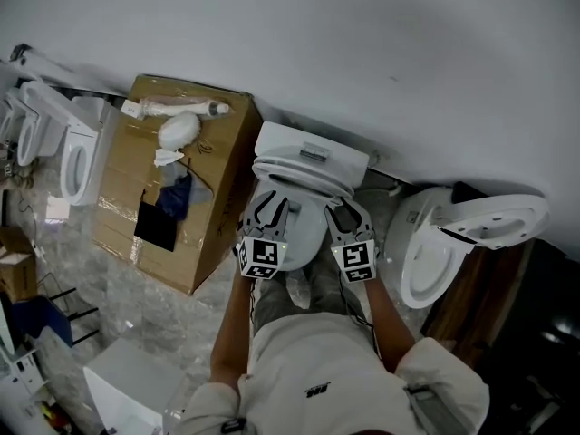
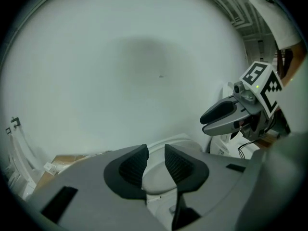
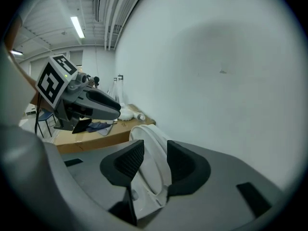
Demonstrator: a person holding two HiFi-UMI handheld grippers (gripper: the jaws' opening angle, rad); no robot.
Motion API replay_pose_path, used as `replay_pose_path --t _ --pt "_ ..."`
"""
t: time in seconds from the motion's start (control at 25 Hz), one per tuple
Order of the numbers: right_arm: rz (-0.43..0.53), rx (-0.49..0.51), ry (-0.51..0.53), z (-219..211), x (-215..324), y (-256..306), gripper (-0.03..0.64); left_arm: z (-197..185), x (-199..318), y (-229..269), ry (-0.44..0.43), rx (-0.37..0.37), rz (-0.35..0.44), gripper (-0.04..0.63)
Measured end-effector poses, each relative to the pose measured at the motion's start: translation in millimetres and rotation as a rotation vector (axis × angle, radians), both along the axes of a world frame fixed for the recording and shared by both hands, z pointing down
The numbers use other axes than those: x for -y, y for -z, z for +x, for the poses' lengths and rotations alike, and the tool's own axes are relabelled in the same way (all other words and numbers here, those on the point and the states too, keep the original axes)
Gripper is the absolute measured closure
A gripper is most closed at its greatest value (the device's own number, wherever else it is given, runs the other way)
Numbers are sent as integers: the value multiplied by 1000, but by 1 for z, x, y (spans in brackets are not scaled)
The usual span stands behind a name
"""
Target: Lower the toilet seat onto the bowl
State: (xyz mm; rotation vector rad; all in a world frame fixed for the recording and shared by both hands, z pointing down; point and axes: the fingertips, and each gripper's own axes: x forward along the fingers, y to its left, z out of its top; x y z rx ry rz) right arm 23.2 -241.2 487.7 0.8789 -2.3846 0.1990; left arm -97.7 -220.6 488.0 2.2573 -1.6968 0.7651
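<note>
Over the toilet: we stand with both arms reaching down, the left gripper [image 1: 270, 204] and the right gripper [image 1: 343, 210] side by side in front of the tank [image 1: 313, 155]
Seat: the white seat [image 1: 304, 225] sits between the two grippers; in the right gripper view it slopes up and away from us rather than lying level, and we cannot tell how far it is from flat
Left fingers: drawn close together, with the seat's rounded front edge filling the narrow gap between the ribbed pads [image 2: 134, 165]; we read this as a grip on the seat
Right fingers: also close together, one dark pad [image 3: 130, 160] on each side of the seat's rim, which runs through the gap and rises beyond it; again a grip on the seat
Cubes: a marker cube rides on the back of each gripper, the left cube [image 1: 263, 257] and the right cube [image 1: 357, 263], both near our wrists
Left of us: a box [image 1: 118, 216] stands against the wall [image 1: 381, 43], just beside our toilet, with a white bundle [image 1: 178, 130] and a blue cloth [image 1: 177, 195] on top
Right of us: a second toilet [image 1: 424, 265] stands close by, its hinged top [image 1: 498, 217] tipped open
Far left: more toilets [image 1: 54, 143] line the wall
Underfoot: a grey marbled floor [image 1: 118, 306]
</note>
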Motion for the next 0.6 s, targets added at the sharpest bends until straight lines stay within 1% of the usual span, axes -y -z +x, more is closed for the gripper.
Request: replay_pose_path --t 0.24,0.32,0.44,0.6 --pt "-14 -29 -46 -8 13 -20 472 1 23 -23 -63 -13 -26 462" --pt "-18 -31 -56 -12 17 -26 470 2 30 -29 -88 -7 -32 457" --pt "-11 -34 -45 -19 21 -38 464 1 41 -38 -118 5 -44 448" --pt "-21 -59 -51 -24 28 -50 449 -4 55 -51 -146 32 -60 433"
